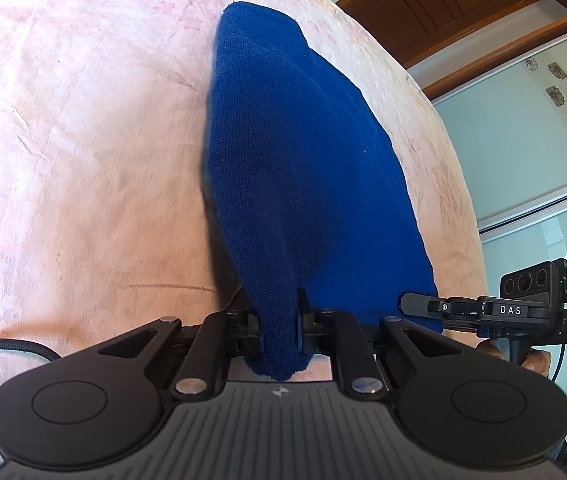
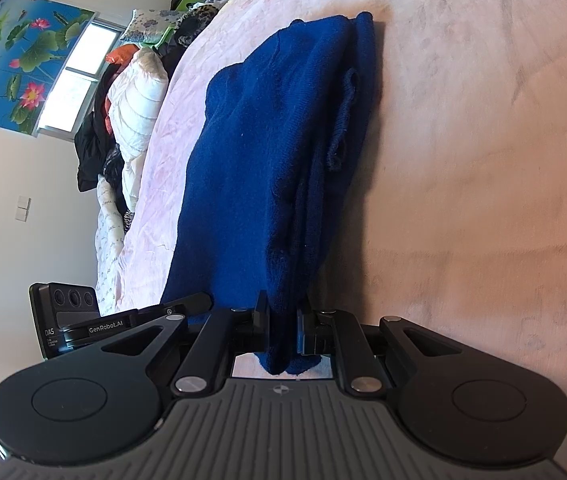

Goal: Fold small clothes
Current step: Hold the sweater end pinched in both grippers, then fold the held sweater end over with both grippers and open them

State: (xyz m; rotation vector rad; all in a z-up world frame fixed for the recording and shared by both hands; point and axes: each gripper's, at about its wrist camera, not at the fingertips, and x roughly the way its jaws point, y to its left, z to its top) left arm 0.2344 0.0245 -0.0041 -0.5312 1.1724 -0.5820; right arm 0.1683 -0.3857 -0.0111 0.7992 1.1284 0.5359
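A dark blue knit garment (image 1: 295,168) lies stretched across the pale pink bed cover (image 1: 75,140). My left gripper (image 1: 279,320) is shut on its near edge, with blue cloth bunched between the jaws. In the right wrist view the same blue garment (image 2: 259,168) shows folded layers and a loose cuff on its right side. My right gripper (image 2: 283,320) is shut on another part of the near edge. Each gripper shows at the edge of the other's view: the right one (image 1: 415,302) and the left one (image 2: 187,304).
A heap of clothes and a white quilted jacket (image 2: 139,96) lie at the far end of the bed (image 2: 463,160). A black cable (image 1: 7,346) runs over the cover at the left. Brown wooden cupboards (image 1: 443,4) and a pale wall stand beyond the bed edge.
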